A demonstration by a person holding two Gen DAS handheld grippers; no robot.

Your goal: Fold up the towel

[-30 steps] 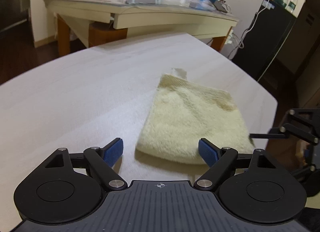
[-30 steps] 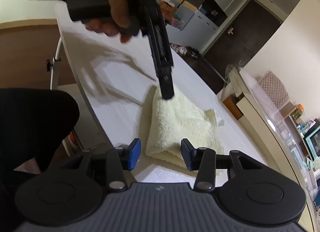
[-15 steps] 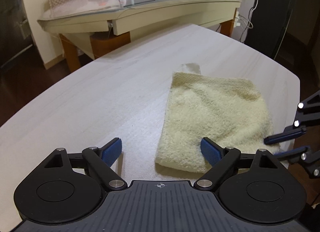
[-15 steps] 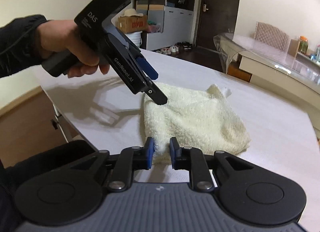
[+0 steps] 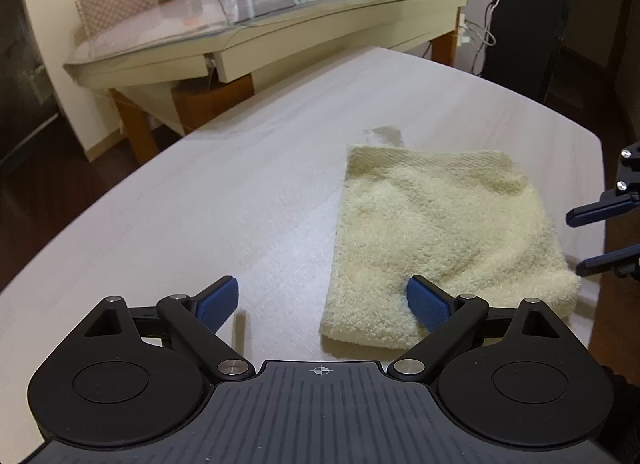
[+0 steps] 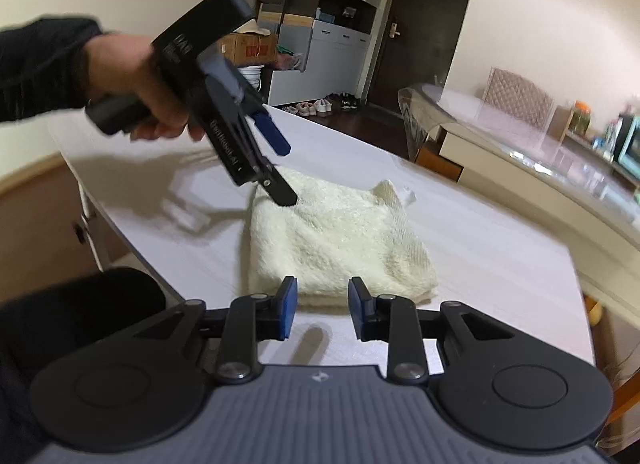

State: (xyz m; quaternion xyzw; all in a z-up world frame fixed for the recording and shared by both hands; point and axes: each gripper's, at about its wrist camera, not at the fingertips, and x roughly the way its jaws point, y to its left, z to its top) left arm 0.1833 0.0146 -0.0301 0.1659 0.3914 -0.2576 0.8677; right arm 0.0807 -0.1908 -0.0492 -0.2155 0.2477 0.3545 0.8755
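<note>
With its jaws parted again after pinching shut half a second ago, the right gripper (image 6: 322, 306) sits just short of the folded towel (image 5: 436, 236) on the white table (image 5: 200, 192), suggesting the fold is done. Held by the left hand (image 6: 136, 92), the left gripper (image 5: 322, 306) hovers spread wide, tilted down over the towel's corner.

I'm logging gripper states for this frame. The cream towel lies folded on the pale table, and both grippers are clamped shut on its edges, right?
Not quite. The towel does lie folded on the table, but both grippers are open and grip nothing. The right wrist view shows the right gripper spread just short of the towel's edge, and the left gripper open above it.
</note>
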